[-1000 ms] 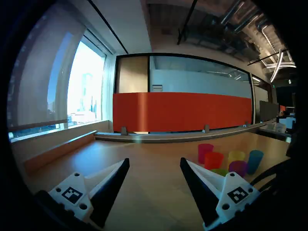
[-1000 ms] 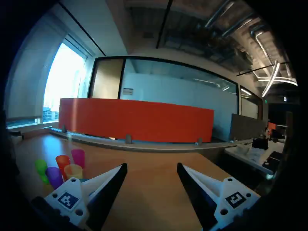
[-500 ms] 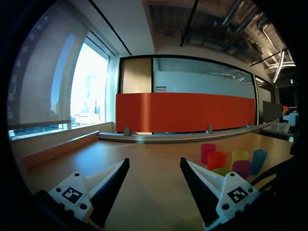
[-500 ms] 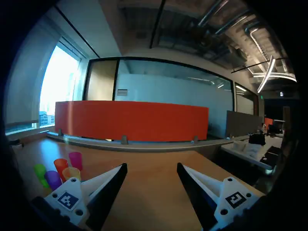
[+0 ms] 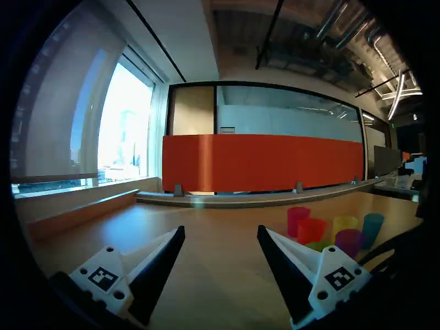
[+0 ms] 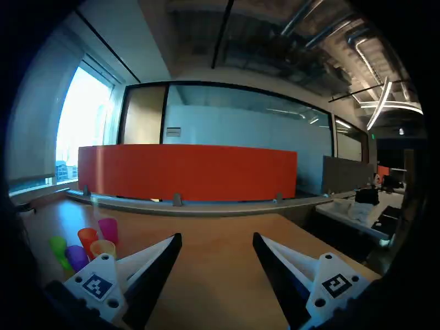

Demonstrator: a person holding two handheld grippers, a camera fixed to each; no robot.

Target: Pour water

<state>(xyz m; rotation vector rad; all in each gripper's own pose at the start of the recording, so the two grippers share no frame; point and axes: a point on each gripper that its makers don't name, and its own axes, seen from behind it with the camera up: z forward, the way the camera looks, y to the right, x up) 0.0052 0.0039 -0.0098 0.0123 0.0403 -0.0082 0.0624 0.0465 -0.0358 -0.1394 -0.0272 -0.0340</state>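
The left gripper (image 5: 220, 228) and right gripper (image 6: 216, 235) are held over the table (image 5: 220, 217), jaws apart, nothing gripped. The cups (image 5: 311, 230) appear tightly clustered; neighbours may be knocked over when one is grasped.

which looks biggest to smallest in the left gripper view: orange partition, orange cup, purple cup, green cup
1. orange partition
2. orange cup and purple cup: about alike, so unranked
3. green cup: smallest as seen, but mostly hidden, so true size is unsure

I am seeing daylight blazing through the window (image 5: 125, 137), blowing it out white and glinting on the table (image 5: 220, 264); the ceiling (image 5: 308, 49) is sitting dim, and edges are bending strongly
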